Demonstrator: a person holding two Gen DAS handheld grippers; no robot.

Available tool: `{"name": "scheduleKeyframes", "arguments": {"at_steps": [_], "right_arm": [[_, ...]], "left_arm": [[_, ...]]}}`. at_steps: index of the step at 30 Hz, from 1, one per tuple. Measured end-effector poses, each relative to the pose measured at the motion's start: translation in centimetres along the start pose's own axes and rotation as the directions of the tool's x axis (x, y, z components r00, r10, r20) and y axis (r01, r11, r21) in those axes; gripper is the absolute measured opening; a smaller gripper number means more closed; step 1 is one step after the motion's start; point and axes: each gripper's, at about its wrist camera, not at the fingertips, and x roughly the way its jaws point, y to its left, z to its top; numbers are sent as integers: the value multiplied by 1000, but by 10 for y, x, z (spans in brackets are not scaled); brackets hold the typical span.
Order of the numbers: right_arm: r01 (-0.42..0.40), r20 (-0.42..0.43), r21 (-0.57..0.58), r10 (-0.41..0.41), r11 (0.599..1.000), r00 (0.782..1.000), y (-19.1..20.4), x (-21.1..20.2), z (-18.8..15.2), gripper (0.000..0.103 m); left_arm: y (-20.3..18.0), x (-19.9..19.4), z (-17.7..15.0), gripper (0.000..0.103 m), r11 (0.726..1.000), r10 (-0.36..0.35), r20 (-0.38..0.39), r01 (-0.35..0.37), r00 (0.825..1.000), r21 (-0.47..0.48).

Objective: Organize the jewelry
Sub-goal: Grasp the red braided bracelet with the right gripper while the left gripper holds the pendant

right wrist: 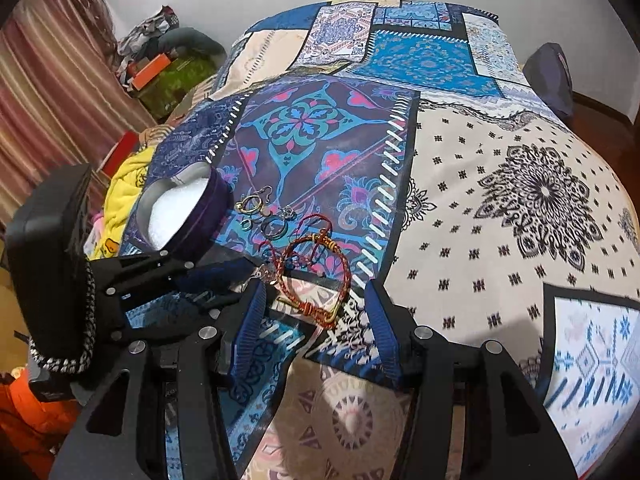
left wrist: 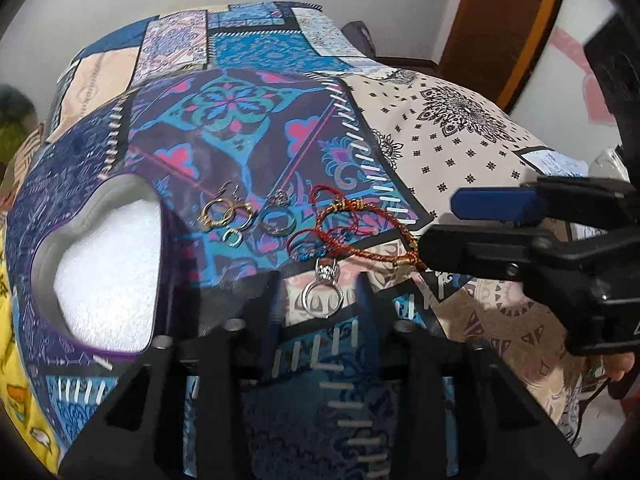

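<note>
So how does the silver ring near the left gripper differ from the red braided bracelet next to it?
The silver ring is a small rigid metal band with a raised ornate top; the red braided bracelet is a larger, floppy loop of red and gold cord. The ring lies between the open fingers of the left hand-held gripper, while the bracelet lies between those of the right hand-held gripper. Both rest loose on the patchwork bedspread, outside the heart-shaped box.

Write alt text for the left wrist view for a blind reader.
The open left tool frames a silver ring lying on a patchwork bedspread. Beyond it lie a red braided bracelet and gold and silver hoop earrings. A heart-shaped box with white lining sits left; the right tool reaches in from the right.
</note>
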Motion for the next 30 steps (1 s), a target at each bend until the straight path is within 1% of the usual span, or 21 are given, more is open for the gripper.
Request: {"name": "scheduleKeyframes", "arguments": {"at_steps": [1, 4, 10, 13, 17, 19, 21, 24, 26, 30], "right_arm": [[-1, -8, -8, 1, 1000, 1000, 2, 3, 1, 48], [6, -30, -28, -7, 1000, 1000, 6, 10, 3, 48], [43, -87, -78, -50, 996, 995, 11, 32, 6, 48], [63, -76, -105, -71, 992, 995, 13, 37, 5, 48], [71, -66, -114, -79, 991, 995, 13, 37, 3, 47], [84, -63, -110, -91, 990, 994, 14, 37, 3, 40], [67, -69, -83, -73, 994, 995, 10, 36, 2, 25], [56, -72, -29, -58, 998, 996, 1, 34, 3, 8], [41, -68, 2, -41, 999, 997, -3, 31, 2, 6], [50, -43, 19, -49, 999, 998, 1, 23, 2, 6]], "left_arm": [[0, 0, 1, 20, 1000, 0, 1, 0, 1000, 3], [6, -2, -1, 20, 1000, -17, 9, 18, 1000, -9], [23, -12, -8, 20, 999, 30, 32, -28, 999, -45], [29, -13, -11, 20, 998, 24, 38, -22, 999, -57], [29, -14, -12, 20, 998, 22, 48, -19, 999, -55], [30, -14, -13, 20, 998, 19, 53, -16, 998, -56], [31, -15, -12, 20, 998, 12, 54, -9, 998, -60], [34, -16, -13, 20, 998, -1, 55, 4, 998, -70], [35, -17, -13, 20, 997, -4, 56, 9, 998, -76], [35, -20, -14, 20, 996, -5, 56, 10, 998, -84]]}}
